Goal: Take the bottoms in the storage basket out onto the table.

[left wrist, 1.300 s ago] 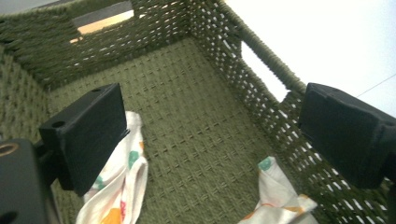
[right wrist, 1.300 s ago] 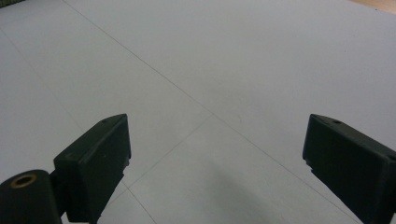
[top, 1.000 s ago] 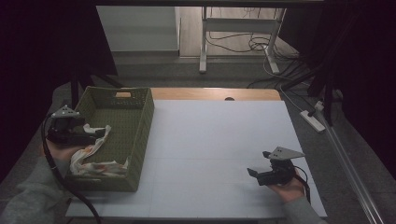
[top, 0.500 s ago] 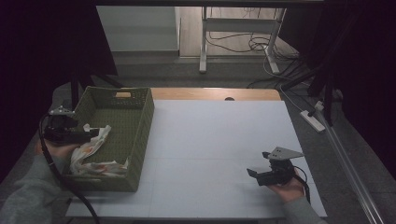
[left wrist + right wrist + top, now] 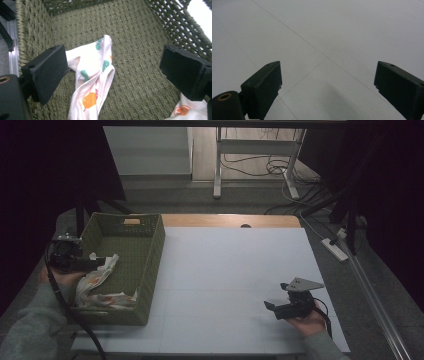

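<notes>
A white cloth (image 5: 97, 280) with fruit prints lies crumpled in the near left part of a green woven basket (image 5: 152, 245). One end of the cloth rises against the basket's left wall. My left gripper (image 5: 99, 263) reaches over that wall, open, with its jaws wide apart. In the left gripper view the cloth (image 5: 92, 75) lies on the basket floor (image 5: 140, 37) beyond the left gripper (image 5: 113, 65), and neither jaw touches it. My right gripper (image 5: 270, 306) rests low over the white table at the front right. The right gripper (image 5: 328, 77) is open and holds nothing.
The basket stands at the left end of the white table (image 5: 235, 265), with its far half bare. A wooden strip (image 5: 230, 220) runs along the table's far edge. Table legs and cables (image 5: 260, 165) are on the floor beyond.
My left gripper has drawn back slightly to the left, over the basket's wall. The cloth lies where it was. The right gripper has not moved.
</notes>
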Demonstrator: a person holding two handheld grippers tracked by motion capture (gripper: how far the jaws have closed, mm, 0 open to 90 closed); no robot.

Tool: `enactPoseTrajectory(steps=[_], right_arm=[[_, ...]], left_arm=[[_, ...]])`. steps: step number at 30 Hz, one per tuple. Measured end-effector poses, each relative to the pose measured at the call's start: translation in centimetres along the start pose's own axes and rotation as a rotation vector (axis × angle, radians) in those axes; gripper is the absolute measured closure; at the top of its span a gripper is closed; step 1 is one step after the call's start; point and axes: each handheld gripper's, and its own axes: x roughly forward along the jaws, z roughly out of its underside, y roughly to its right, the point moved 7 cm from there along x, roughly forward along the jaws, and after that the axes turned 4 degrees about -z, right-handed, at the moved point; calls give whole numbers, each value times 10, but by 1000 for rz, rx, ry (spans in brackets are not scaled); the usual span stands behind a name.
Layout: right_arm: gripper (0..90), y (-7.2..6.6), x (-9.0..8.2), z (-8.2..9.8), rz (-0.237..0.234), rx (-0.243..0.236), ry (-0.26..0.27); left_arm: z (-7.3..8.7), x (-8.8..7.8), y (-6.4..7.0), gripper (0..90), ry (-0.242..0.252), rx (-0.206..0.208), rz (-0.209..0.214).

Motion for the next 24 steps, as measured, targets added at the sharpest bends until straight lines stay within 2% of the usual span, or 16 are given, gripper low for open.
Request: enactPoseTrajectory(steps=[5, 17, 20, 22, 24], right_arm=[[79, 0, 0, 0, 0, -1, 0], [79, 0, 1, 1, -5, -5, -6], [79, 0, 1, 1, -5, -4, -8], [80, 0, 2, 1, -5, -5, -9], [79, -1, 2, 1, -5, -6, -10]], left_arm=[[1, 7, -3, 80, -34, -2, -17], [7, 27, -8, 82, -108, -7, -29], [8, 34, -7, 87, -132, 1, -17], [9, 38, -6, 91, -157, 23, -35], [8, 41, -4, 94, -173, 39, -35]])
